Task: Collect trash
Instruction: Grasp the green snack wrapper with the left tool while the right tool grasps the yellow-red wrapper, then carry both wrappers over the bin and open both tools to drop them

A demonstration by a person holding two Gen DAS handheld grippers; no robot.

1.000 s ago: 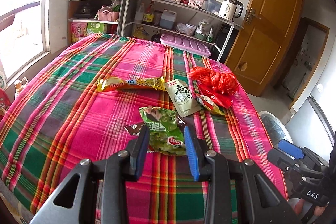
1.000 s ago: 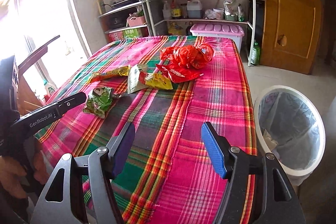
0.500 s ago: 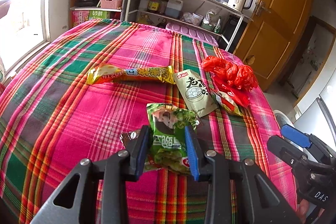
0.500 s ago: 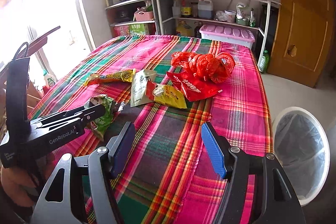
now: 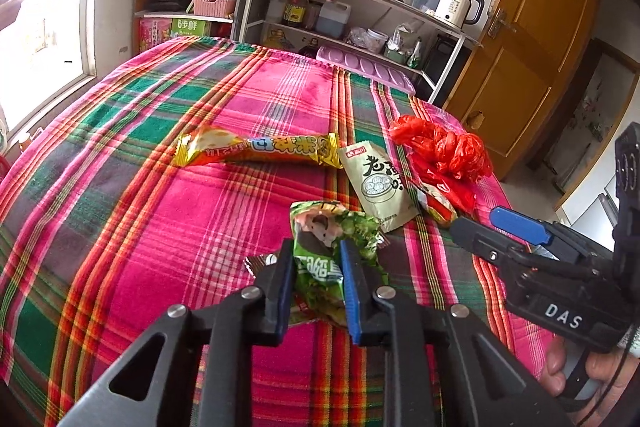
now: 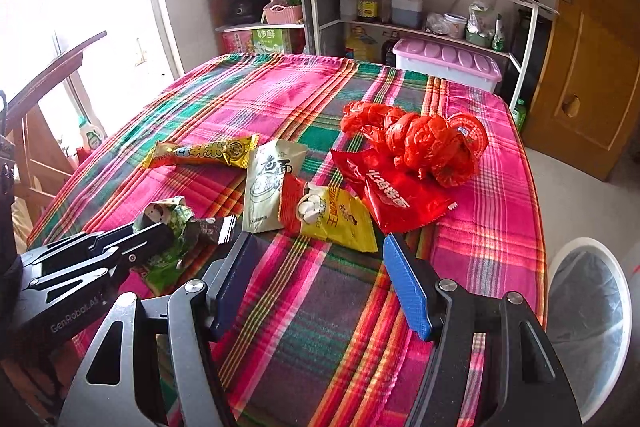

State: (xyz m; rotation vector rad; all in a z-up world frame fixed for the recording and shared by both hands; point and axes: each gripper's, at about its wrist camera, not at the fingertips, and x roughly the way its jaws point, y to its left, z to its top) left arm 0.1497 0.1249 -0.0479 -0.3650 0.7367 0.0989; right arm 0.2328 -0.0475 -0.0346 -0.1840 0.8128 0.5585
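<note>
Green wrapper (image 5: 320,267) sits pinched in the left gripper (image 5: 316,275) jaws at 6 o'clock on the surface (image 5: 140,207). Right gripper (image 6: 320,283), marked "DAS", gapes empty. Bin (image 6: 588,327) holds a liner.

Left gripper (image 5: 316,273): black frame, triangular cut-outs, silver screws, blue pads; white "GenRobot.AI" lettering. Right gripper (image 6: 316,281): same black build, blue ribbed pads; white "DAS" lettering. Bare-skinned hand (image 5: 592,379) at 4 o'clock.
</note>
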